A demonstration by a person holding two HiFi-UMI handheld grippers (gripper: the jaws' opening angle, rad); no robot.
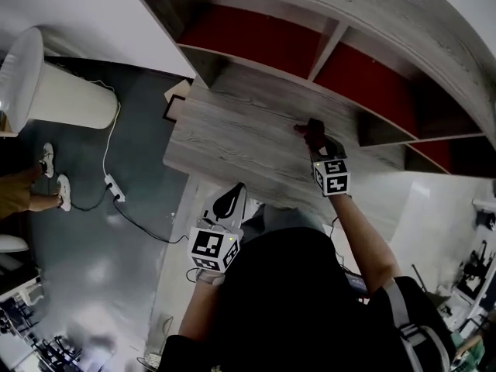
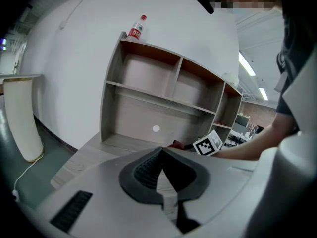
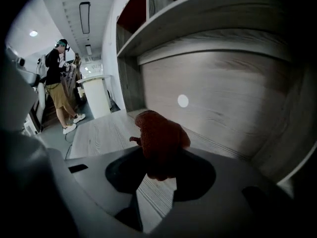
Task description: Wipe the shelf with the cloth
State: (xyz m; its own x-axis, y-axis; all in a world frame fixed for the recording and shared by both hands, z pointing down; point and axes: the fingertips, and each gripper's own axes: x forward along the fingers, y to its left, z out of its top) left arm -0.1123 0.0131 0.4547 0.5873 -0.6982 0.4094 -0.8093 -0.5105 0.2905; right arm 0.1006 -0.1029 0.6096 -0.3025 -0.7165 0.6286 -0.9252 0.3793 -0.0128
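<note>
Right tongs (image 1: 312, 135) are closed on the red cloth (image 3: 157, 138), which is bunched between the jaws and sits at the wood-grain lower board of the shelf (image 1: 240, 134), far right, close to the back panel. Left tongs (image 2: 161, 151) have the jaws together with nothing between them and are held near the person's body, off the near edge of the shelf.

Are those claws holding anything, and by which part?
The right gripper pinches a bunched red knitted cloth by its near end; the left gripper, shut, holds nothing.
</note>
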